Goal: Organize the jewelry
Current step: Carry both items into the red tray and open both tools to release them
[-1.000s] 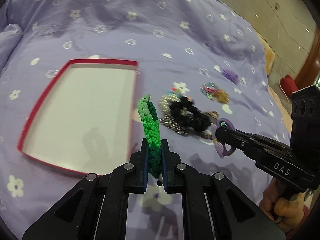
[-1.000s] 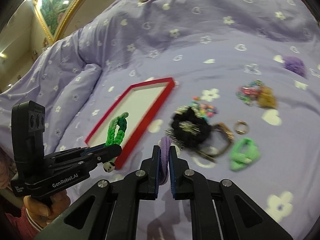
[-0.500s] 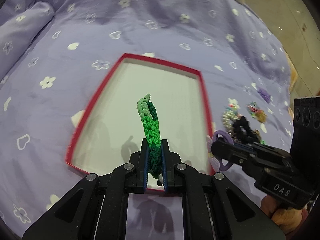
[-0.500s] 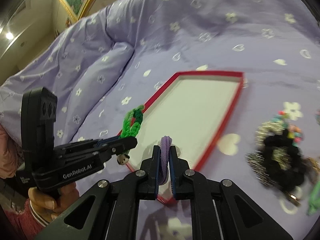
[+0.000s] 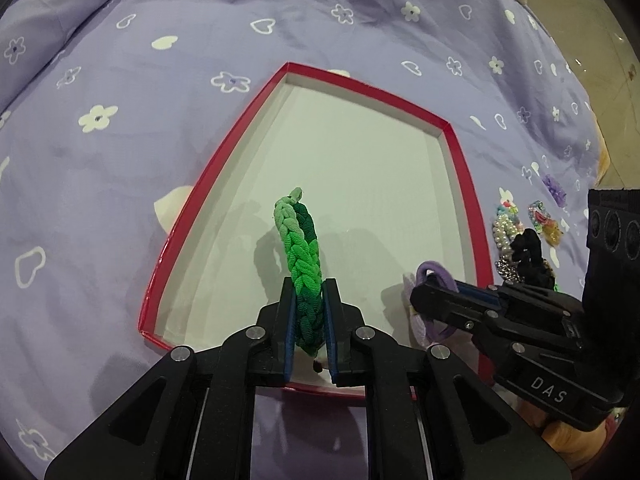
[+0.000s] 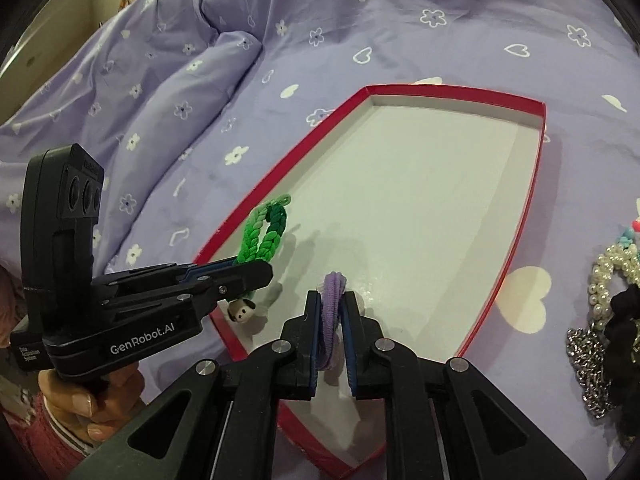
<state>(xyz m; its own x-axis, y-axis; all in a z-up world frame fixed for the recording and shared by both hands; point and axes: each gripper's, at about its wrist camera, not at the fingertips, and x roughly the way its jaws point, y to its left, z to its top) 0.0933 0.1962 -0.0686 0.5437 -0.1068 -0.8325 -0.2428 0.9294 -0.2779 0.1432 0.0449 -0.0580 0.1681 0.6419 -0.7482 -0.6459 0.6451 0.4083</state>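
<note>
Hair ties (image 5: 301, 256) (both gripped) above tray (image 5: 466, 184).

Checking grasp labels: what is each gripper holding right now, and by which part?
Left gripper is shut on the green braided hair tie, pinching its lower end. Right gripper is shut on the purple hair tie, clamped across the loop, top poking out.

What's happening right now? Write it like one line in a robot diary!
left gripper: shut on green braided band | right gripper: shut on purple hair tie | both over red tray | nothing released
</note>
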